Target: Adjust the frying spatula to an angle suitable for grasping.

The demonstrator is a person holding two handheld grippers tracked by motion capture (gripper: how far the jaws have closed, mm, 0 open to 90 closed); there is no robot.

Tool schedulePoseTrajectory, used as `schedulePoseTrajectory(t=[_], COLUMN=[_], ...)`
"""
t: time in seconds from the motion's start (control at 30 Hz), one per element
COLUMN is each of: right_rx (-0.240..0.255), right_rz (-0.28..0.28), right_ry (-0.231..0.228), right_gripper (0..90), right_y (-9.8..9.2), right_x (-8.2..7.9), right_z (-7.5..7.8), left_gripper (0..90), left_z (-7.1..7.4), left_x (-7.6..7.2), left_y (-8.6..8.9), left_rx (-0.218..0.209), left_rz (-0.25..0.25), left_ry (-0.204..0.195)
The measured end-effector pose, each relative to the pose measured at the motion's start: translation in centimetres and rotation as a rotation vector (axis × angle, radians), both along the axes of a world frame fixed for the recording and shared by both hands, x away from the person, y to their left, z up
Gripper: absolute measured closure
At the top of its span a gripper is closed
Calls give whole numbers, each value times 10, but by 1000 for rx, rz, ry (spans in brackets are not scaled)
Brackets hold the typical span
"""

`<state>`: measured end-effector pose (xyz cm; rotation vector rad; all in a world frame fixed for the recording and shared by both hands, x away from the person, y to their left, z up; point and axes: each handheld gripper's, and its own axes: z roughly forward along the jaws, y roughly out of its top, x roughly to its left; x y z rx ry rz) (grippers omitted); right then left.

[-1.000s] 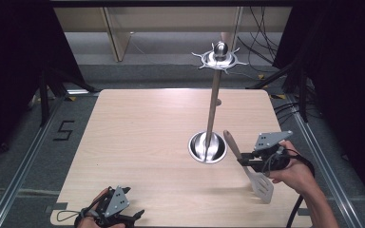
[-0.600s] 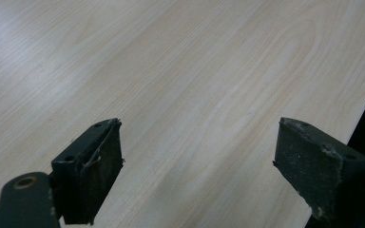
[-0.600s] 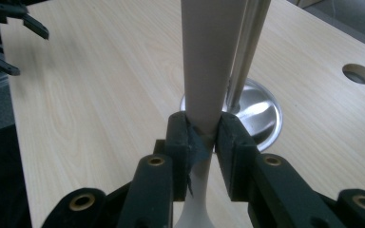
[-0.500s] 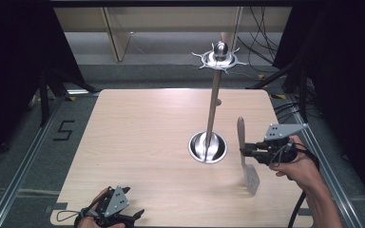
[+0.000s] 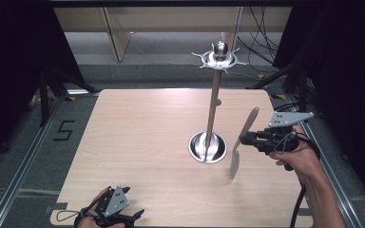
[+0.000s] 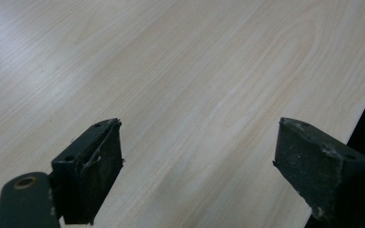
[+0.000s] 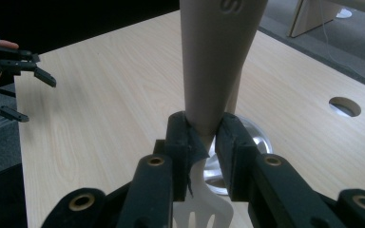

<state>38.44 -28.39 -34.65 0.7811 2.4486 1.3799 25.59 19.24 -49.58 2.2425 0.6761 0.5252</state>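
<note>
Spatula (image 5: pixel 241 142) is hanging above the table (image 5: pixel 138 142), just right of the metal stand (image 5: pixel 209 142), blade end down. Right gripper (image 5: pixel 245 139) is clamping its neck. Left gripper (image 5: pixel 135 216) is resting at the near edge, jaws standing wide with nothing between them.

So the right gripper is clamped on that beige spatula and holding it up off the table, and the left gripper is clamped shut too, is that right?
Not quite. The right gripper is indeed clamped on the beige spatula, lifted off the table. But the left gripper is open: the left gripper view shows its two jaws standing wide apart with bare wood between them.
</note>
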Motion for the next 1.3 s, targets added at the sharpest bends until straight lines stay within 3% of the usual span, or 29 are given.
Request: schedulePoseTrajectory(t=[0.5, 0.8, 0.87, 1.0, 1.3], right_rx=[-24, -27, -30, -31, -28], right_rz=[-13, -35, -33, -34, -57], right_ry=[-48, -58, -41, -67, -80], right_gripper=[763, 763, 763, 763, 762], right_y=[5, 5, 5, 5, 9], right_x=[14, 17, 17, 20, 25], right_z=[34, 43, 44, 50, 61], left_gripper=[154, 154, 154, 154, 154], left_z=[0, 1, 1, 1, 1], left_x=[0, 0, 0, 0, 0], left_y=[0, 0, 0, 0, 0], left_rx=[-1, -2, -2, -2, -2], left_rz=[-1, 0, 1, 0, 1], left_ry=[-2, -2, -2, -2, -2])
